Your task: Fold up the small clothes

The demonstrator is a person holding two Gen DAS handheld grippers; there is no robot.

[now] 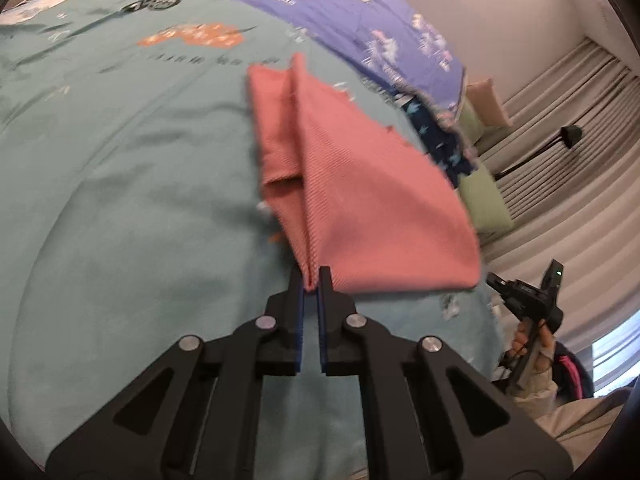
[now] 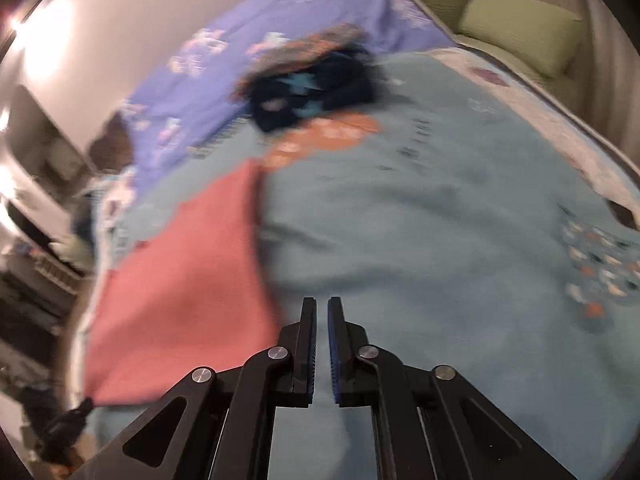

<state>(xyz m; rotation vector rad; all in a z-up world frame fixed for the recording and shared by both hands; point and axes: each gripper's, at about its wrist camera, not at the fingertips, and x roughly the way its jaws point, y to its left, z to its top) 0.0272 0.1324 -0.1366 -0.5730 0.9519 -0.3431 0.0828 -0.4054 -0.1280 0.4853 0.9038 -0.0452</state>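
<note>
A pink ribbed cloth (image 1: 352, 184) is folded over and lifted above the teal bedspread (image 1: 120, 200). My left gripper (image 1: 314, 280) is shut on a corner of the pink cloth, which hangs from it and trails away across the bed. In the right wrist view the pink cloth (image 2: 184, 288) is at the left, with the left gripper's tip (image 2: 80, 406) at its lower corner. My right gripper (image 2: 322, 304) is nearly closed with a thin gap and holds nothing, above the bedspread (image 2: 440, 260). The right gripper also shows in the left wrist view (image 1: 496, 280), off the bed's right side.
A dark navy patterned garment (image 2: 312, 92) lies crumpled at the far side of the bed, also in the left wrist view (image 1: 436, 140). A purple printed quilt (image 1: 340, 12) lies beyond. Green cushions (image 2: 520, 28) and curtains (image 1: 560, 152) stand past the bed's edge.
</note>
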